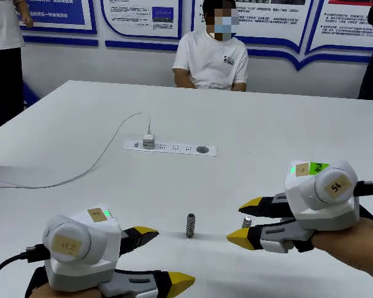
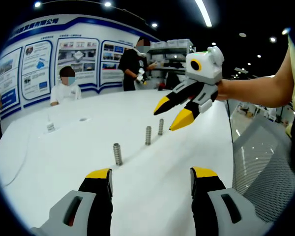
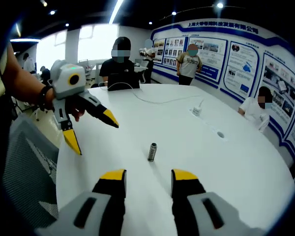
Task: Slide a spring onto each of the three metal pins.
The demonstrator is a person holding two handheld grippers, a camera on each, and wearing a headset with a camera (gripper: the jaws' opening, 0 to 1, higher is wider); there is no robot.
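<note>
Head view: left gripper [image 1: 172, 256], spring [image 1: 190, 225], right gripper [image 1: 236, 220]

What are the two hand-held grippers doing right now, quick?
Left hand-held gripper: open, holding nothing.
Right hand-held gripper: open, holding nothing.

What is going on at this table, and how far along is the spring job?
A person holds a yellow-tipped gripper in each hand over the white table. The left gripper and the right gripper are both open and carry nothing. Three small upright metal pins stand in a row between them. The nearest pin and middle pin wear coiled springs; the far pin seems to, but it is too small to be sure.
</note>
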